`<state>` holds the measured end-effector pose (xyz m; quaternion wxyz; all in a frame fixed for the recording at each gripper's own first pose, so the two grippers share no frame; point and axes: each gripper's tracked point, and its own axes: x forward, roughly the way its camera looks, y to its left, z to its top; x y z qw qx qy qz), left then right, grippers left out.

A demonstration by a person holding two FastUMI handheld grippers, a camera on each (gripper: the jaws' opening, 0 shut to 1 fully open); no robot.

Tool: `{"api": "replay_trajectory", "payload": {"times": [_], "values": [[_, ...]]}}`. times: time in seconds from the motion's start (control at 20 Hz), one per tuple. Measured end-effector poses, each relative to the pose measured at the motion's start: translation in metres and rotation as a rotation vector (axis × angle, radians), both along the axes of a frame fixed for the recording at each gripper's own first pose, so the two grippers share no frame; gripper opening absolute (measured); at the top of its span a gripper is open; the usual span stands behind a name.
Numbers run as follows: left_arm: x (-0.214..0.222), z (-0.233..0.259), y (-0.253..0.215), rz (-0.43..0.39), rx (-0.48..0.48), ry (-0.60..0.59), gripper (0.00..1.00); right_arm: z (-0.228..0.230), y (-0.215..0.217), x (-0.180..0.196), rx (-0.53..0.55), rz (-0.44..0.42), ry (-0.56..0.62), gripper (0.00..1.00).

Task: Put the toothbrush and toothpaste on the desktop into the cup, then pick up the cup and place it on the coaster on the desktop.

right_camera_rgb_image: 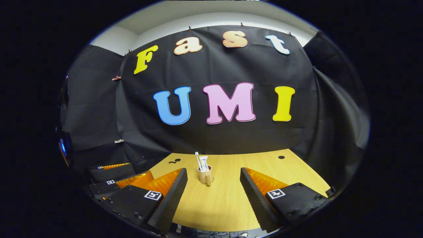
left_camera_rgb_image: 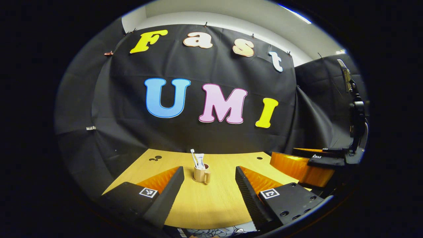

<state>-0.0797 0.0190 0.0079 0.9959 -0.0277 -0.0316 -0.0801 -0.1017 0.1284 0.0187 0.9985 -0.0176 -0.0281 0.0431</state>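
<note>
In the left gripper view we see the right tongs (left_camera_rgb_image: 325,158) at far right; both tongs hang released, level, facing the cup (left_camera_rgb_image: 201,172) with toothbrush (left_camera_rgb_image: 193,157) and toothpaste (left_camera_rgb_image: 200,160) on the desk (left_camera_rgb_image: 211,205).

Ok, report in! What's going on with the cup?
Both grippers open, empty. Cup upright on desk, toothbrush and toothpaste inside. Can't make out a coaster. Nothing in the way.

Cup with toothbrush and toothpaste on the bench, framed by an open claw.

The right claw (right_camera_rgb_image: 213,198) stands wide apart at the bottom of the frame, holding nothing. Between its fingers and farther back, just below centre, the cup (right_camera_rgb_image: 205,176) sits upright on the wooden bench (right_camera_rgb_image: 231,205), the toothbrush (right_camera_rgb_image: 198,159) and toothpaste (right_camera_rgb_image: 204,163) standing in it. At lower left the other claw (right_camera_rgb_image: 114,178) rests beside the bench edge.
</note>
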Motion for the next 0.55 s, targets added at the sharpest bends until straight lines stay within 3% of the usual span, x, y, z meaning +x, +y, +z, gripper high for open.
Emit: {"api": "replay_trajectory", "payload": {"times": [0.15,0.55], "values": [[0.001,-0.011,0.000,-0.004,-0.014,0.035,0.97,-0.001,-0.012,0.000,-0.027,-0.039,-0.007,0.98],[0.002,-0.031,0.008,0.005,-0.015,0.097,0.98,-0.018,-0.016,0.000,-0.012,-0.048,0.055,0.98]]}}
